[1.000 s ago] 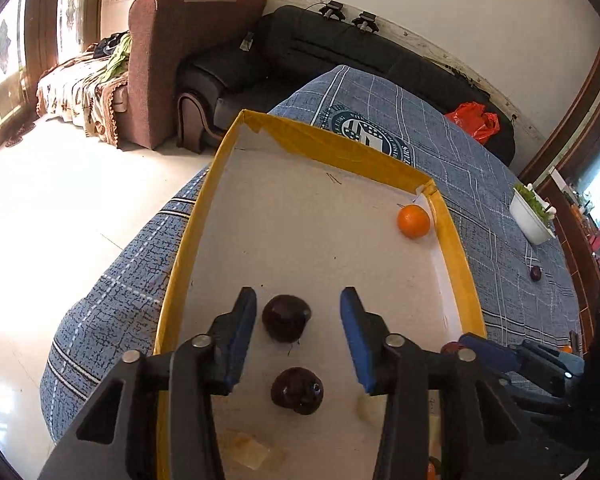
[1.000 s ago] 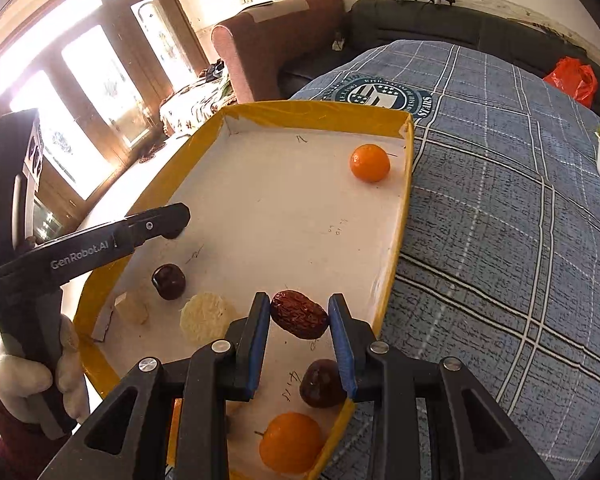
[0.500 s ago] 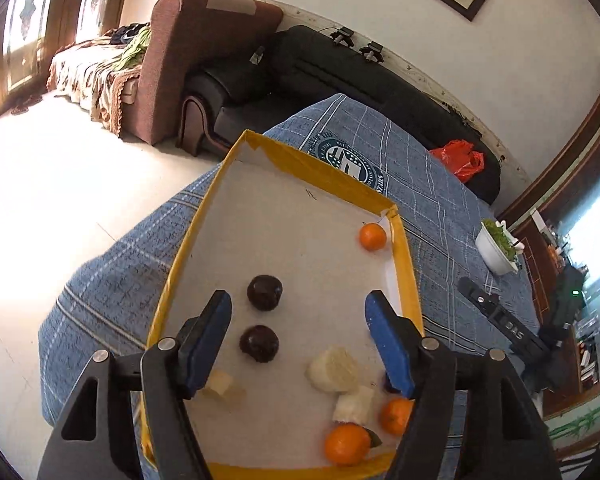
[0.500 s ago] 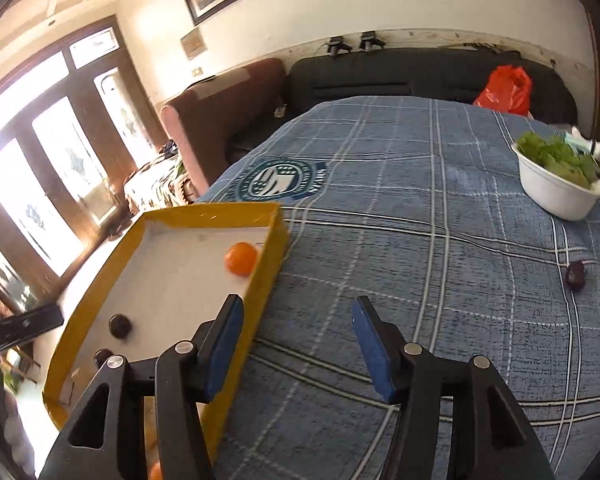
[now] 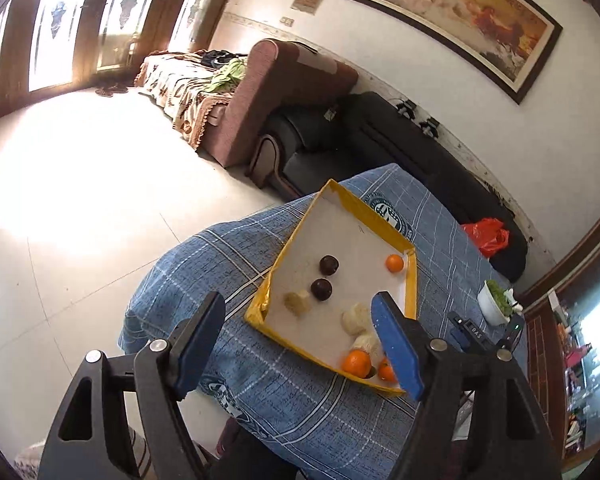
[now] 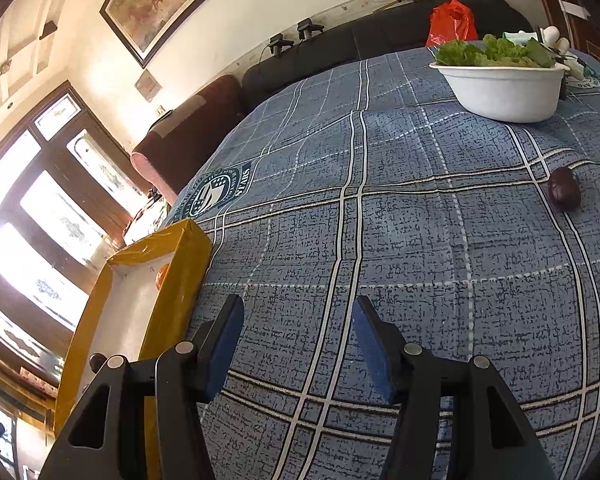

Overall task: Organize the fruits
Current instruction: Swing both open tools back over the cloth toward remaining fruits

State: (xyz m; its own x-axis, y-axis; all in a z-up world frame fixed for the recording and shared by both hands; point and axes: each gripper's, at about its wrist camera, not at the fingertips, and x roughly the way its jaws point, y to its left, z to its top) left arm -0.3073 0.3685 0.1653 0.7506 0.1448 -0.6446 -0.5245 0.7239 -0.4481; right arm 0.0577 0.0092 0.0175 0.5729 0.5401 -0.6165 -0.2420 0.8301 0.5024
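A yellow-rimmed tray [image 5: 268,280] lies on the blue plaid cloth. In it are two dark round fruits [image 5: 321,289], several oranges [image 5: 356,363] and pale pieces [image 5: 298,302]. My left gripper [image 5: 300,340] is open and empty, held high above and back from the tray. My right gripper [image 6: 296,340] is open and empty, low over the cloth to the right of the tray [image 6: 180,280]. A dark red date [image 6: 564,189] lies alone on the cloth at the far right.
A white bowl of green leaves [image 6: 504,88] stands at the far side of the table. A black sofa [image 5: 400,148] with a red bag [image 6: 452,20] lines the wall. The table's near edge drops to a tiled floor [image 5: 80,184].
My right gripper let go of the date into the tray, opened, and swung right over the cloth. My left gripper opened wider and rose up and back from the tray.
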